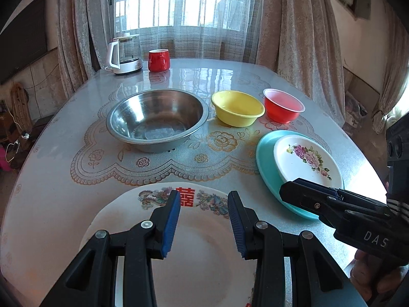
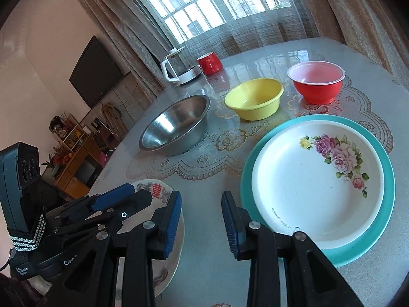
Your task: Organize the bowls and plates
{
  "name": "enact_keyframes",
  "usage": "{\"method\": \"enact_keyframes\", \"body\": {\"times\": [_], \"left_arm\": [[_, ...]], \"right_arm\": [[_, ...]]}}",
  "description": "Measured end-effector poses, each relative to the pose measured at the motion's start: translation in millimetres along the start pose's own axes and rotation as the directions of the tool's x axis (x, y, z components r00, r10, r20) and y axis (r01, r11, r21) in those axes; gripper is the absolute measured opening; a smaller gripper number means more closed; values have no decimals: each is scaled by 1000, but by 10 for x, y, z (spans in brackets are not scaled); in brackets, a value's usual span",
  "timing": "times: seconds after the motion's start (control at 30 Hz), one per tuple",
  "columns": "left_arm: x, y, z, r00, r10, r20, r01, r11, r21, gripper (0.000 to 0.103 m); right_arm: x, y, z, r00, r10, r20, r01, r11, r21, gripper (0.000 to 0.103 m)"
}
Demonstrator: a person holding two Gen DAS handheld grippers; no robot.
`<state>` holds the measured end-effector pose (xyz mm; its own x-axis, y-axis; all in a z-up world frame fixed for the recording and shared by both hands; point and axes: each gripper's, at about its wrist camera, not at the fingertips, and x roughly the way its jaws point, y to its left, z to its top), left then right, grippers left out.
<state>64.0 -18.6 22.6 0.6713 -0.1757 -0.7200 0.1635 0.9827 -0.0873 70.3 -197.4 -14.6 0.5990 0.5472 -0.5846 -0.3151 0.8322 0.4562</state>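
Left gripper (image 1: 203, 221): jaws parted, nothing between the blue pads (image 1: 170, 226), poised above the far half of the large white plate (image 1: 199, 245) with the red character and bird pattern. Plate flat on the bench (image 1: 51, 179), at the near left edge.

Right gripper (image 2: 202, 223): jaws parted, nothing clamped, poised over bare bench surface between the large white plate (image 2: 170, 253) on the left and the stacked plates on the right. Seen from the left wrist view, tips over the near rim of the stack; contact cannot be told. Part of a hand (image 1: 370, 278) visible under its handle at the near right.

Stack at near right: white floral plate (image 2: 317, 186) resting inside the teal plate (image 2: 383, 220), set slightly off centre, teal rim showing all round.

Row of bowls beyond the plates, on the lace-patterned mat (image 1: 163, 163):
- steel bowl (image 1: 157, 119), left, largest, upright, empty;
- yellow bowl (image 1: 237, 107), centre, just beside the steel bowl, apart from it;
- red bowl (image 1: 283, 105) with pale rim and pale inside, right, just beside the yellow bowl, apart from it.

Far left corner of the bench: glass kettle (image 1: 125, 53) with white handle and base, red mug (image 1: 159, 60) just right of it.

Background: barred window (image 1: 179, 0) with sheer curtain, heavy curtains (image 1: 294, 25) either side, dark wall-mounted screen (image 2: 98, 71) on the left, wooden shelf unit (image 2: 76, 158) below it.
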Motion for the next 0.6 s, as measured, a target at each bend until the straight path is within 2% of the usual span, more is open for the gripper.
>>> {"method": "enact_keyframes", "body": {"times": [0.23, 0.4, 0.6], "left_arm": [[-208, 586, -43, 999, 34, 42, -29, 994, -103, 40], [-246, 976, -146, 996, 86, 32, -80, 983, -166, 40], [-263, 1288, -315, 996, 86, 21, -79, 976, -204, 40]], "right_arm": [[242, 181, -29, 996, 76, -54, -76, 997, 2, 34], [397, 254, -50, 993, 79, -88, -80, 997, -6, 34], [428, 230, -65, 994, 65, -90, -64, 998, 11, 35]]}}
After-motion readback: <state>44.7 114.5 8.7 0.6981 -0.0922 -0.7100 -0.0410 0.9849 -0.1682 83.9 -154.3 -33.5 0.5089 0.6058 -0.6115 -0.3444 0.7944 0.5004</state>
